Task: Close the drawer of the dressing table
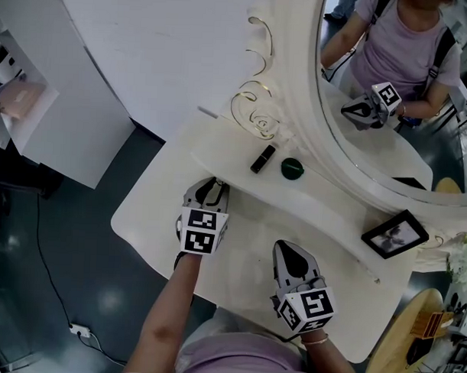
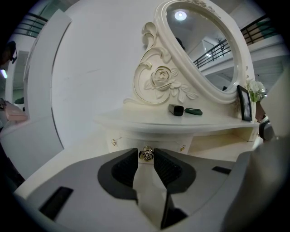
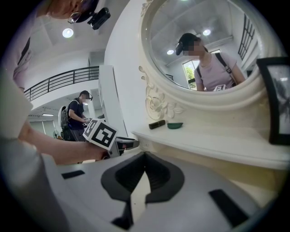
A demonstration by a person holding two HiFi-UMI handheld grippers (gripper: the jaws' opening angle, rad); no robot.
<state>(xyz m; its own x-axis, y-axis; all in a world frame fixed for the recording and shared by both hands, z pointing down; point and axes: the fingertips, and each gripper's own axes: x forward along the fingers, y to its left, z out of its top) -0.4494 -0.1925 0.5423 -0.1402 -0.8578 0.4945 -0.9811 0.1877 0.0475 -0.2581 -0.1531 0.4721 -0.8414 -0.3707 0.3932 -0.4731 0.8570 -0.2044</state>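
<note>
The white dressing table (image 1: 239, 243) has a small drawer front (image 2: 149, 144) under its raised shelf, with a gold rose-shaped knob (image 2: 146, 155). My left gripper (image 2: 146, 158) points at that front, and its two pads press on the knob from either side. In the head view the left gripper (image 1: 210, 190) reaches under the shelf's edge, so the drawer is hidden there. How far the drawer stands out I cannot tell. My right gripper (image 1: 292, 257) hovers over the tabletop to the right, shut with nothing in it (image 3: 144, 156).
On the shelf lie a black tube (image 1: 263, 158) and a green round dish (image 1: 292, 169). A black photo frame (image 1: 395, 234) stands at the right. The oval mirror (image 1: 390, 88) rises behind. A wooden stool (image 1: 412, 333) sits at the lower right.
</note>
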